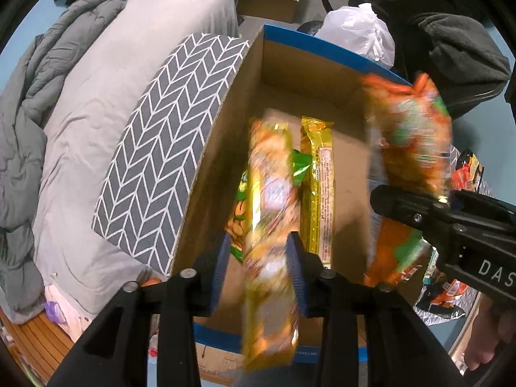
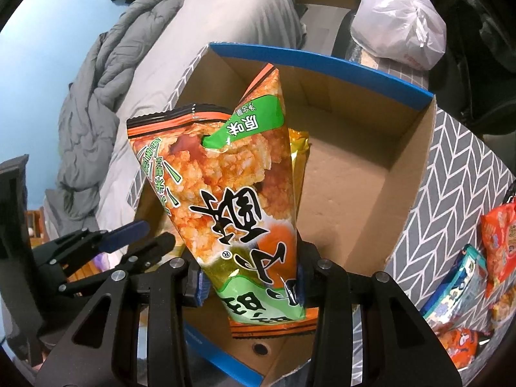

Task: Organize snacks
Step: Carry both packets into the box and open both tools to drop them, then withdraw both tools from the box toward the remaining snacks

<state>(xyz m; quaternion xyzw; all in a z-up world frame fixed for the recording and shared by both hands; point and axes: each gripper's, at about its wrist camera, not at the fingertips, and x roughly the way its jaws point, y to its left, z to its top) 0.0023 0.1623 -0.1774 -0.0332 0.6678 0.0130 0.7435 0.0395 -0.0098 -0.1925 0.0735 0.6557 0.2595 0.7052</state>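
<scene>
A cardboard box (image 1: 283, 74) with a blue rim stands open on the bed; it also shows in the right wrist view (image 2: 351, 190). My left gripper (image 1: 258, 277) is shut on a long yellow-orange snack pack (image 1: 272, 225), blurred, over the box's near edge. On the box floor lie a gold bar pack (image 1: 317, 187) and a green peanut pack (image 1: 240, 213). My right gripper (image 2: 250, 282) is shut on an orange-and-green rice cracker bag (image 2: 225, 187), held over the box; the bag also shows in the left wrist view (image 1: 409, 138).
A grey chevron box flap (image 1: 161, 148) folds out left, another flap (image 2: 451, 200) right. Several loose snack packs (image 2: 477, 277) lie at the right. A grey duvet (image 1: 29, 122) is on the left and a white plastic bag (image 2: 400, 19) behind the box.
</scene>
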